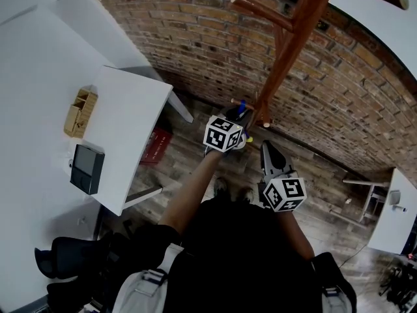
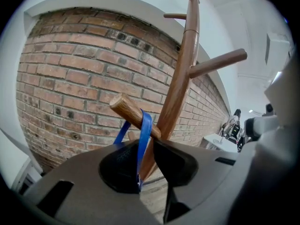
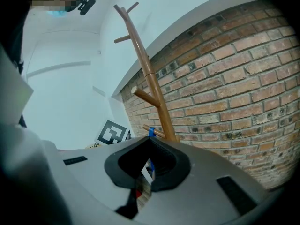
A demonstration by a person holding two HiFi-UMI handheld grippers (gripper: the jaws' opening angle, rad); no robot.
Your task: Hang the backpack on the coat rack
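A wooden coat rack (image 1: 287,51) stands against the brick wall. A blue strap (image 2: 143,135) is looped over its low peg (image 2: 125,108) and runs down between the jaws of my left gripper (image 2: 149,161). The strap lies along the left jaw's edge while the right jaw stands apart from it, so this gripper is open. In the head view the left gripper (image 1: 238,114) is at the peg, beside the blue strap (image 1: 242,105). Little of the backpack shows. My right gripper (image 1: 267,147) hangs back lower right, a narrow gap between its jaws (image 3: 149,165), nothing gripped.
A white table (image 1: 130,109) at the left carries a wooden box (image 1: 80,111) and a dark device (image 1: 86,168), with a red thing (image 1: 156,145) under it. The brick wall (image 1: 195,38) is behind the rack. A second white table (image 1: 397,214) is at the far right.
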